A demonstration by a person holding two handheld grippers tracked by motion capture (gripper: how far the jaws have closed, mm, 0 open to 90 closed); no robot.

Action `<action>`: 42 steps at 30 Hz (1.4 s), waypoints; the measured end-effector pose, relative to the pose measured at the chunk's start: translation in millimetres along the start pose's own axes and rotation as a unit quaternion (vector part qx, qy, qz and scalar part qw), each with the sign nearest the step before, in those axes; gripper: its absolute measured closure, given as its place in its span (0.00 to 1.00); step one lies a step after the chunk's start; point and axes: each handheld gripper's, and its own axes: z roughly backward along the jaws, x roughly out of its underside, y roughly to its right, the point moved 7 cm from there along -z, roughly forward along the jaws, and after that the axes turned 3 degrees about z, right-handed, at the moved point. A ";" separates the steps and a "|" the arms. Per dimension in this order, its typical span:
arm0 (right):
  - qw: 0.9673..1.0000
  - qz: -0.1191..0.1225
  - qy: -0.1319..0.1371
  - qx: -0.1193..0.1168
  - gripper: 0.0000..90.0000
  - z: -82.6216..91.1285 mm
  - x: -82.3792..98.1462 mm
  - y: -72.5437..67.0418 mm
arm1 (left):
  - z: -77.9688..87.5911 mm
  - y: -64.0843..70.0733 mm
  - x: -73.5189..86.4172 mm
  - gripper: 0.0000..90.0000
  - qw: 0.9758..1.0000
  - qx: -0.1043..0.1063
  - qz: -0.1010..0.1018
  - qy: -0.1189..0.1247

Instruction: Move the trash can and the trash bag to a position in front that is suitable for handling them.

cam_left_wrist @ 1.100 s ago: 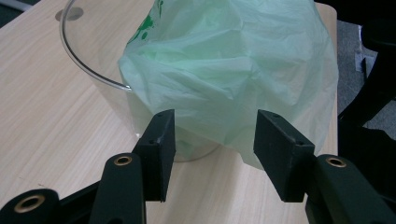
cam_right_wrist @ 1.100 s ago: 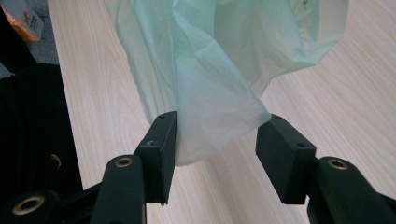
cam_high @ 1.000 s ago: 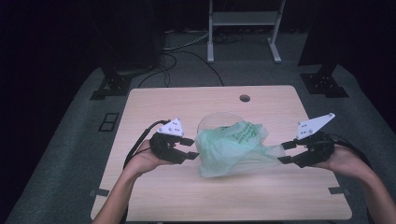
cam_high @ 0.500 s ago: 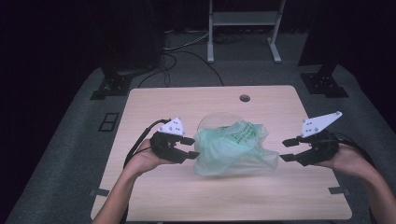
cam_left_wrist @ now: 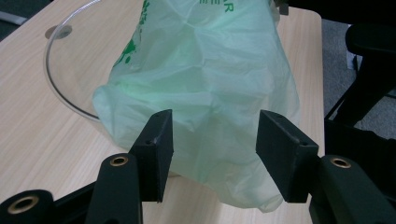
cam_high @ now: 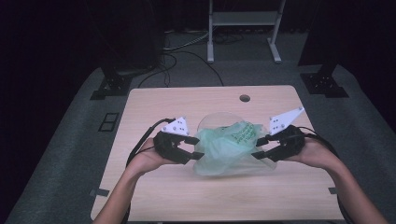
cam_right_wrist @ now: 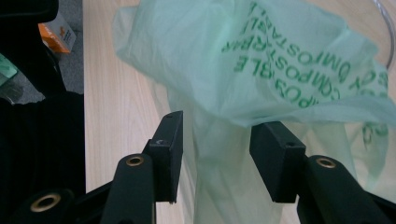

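The green bag [cam_high: 227, 147] lies crumpled at the centre of the counter [cam_high: 154, 105], draped over the near rim of a clear bowl [cam_high: 211, 122] that sits at its 12 o'clock. The step in hand appears to be taking hold of the bag from both sides, probably to spread it or fit it into the bowl. The left claw [cam_high: 196, 148] stands at the bag's 9 o'clock, released, film between its pads but not pinched. The right claw [cam_high: 258, 147] stands at 3 o'clock; its jaws have just been closing, with film in the gap and both pads clear of it, so it too is released. The next move calls for each claw to clench on a single layer of film near the edge. The right gripper view shows the printed lettering [cam_right_wrist: 299, 60] and an orange box [cam_right_wrist: 60, 33] on the floor; the left gripper view shows the bowl's curved rim [cam_left_wrist: 56, 88] and the round hole [cam_left_wrist: 61, 31] in the counter.
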 end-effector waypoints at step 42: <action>0.995 -0.034 0.073 0.063 1.00 -52.0 -134.0 1.8 | -10.8 9.2 -26.6 0.37 0.999 -0.043 0.026 0.005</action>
